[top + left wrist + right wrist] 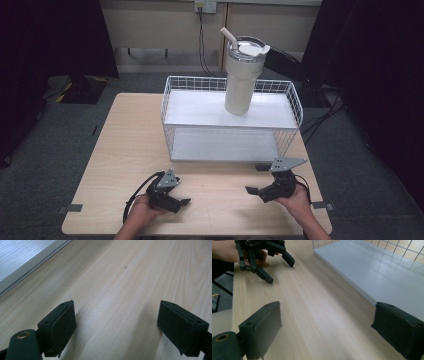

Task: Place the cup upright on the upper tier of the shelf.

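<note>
You are working in what is looking like a lab or recording room, where black curtains are hanging on both sides, grey carpet is covering the floor, and cables are running down from a wall socket.

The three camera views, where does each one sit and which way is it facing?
High view: above the person's side, looking forward and down at the wooden table, white wire rack and cream lidded tumbler; both hands show.
Left gripper view: rides the left gripper, facing bare tabletop; open jaws.
Right gripper view: rides the right gripper, facing the left gripper.
Both gripper views share the rack's white lower shelf.
</note>
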The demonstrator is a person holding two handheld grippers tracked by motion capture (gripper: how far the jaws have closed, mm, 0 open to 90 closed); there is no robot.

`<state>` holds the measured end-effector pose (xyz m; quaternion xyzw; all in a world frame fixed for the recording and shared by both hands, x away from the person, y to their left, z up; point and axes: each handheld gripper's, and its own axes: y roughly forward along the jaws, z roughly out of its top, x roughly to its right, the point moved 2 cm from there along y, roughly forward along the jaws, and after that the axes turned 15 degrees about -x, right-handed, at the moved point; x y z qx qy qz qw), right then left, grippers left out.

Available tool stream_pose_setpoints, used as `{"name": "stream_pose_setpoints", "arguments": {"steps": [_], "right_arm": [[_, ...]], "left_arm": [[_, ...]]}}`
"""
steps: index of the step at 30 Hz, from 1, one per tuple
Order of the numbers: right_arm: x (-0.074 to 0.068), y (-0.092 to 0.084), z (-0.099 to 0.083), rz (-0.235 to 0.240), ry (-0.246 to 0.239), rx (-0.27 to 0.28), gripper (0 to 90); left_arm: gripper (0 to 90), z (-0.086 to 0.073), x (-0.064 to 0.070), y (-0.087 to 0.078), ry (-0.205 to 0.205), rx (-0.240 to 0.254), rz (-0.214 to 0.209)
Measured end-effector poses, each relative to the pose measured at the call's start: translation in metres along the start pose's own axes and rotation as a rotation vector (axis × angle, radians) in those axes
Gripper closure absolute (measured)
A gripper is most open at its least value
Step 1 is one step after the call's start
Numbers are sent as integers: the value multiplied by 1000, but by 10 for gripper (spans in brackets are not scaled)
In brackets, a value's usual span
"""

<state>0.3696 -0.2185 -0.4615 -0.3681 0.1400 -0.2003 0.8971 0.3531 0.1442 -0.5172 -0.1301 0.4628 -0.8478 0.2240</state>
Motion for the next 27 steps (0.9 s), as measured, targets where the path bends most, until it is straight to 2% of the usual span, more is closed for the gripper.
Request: {"name": "stream_pose_setpoints", "arguments": {"steps": [2,12,16,17,21,23,27], "right_arm": [[0,2,-2,4,6,0,73],[-3,25,-29,15,24,-69,77],[-10,34,-37,6,-2,-108,80],[-13,36,-39,-12,-31,-132,80],[-15,39,-40,-27,-49,-159,81],[-16,42,-41,-53,-67,-209,80],[-17,42,-41,-74,-76,-216,79]], "left_arm": [[146,0,0,0,0,0,0],[146,0,0,0,-2,0,1],[146,0,0,0,0,-2,1],[146,0,0,0,0,-1,1],[146,0,0,0,0,-2,2],[146,0,0,0,0,-2,2],[146,0,0,0,0,-2,2]]}}
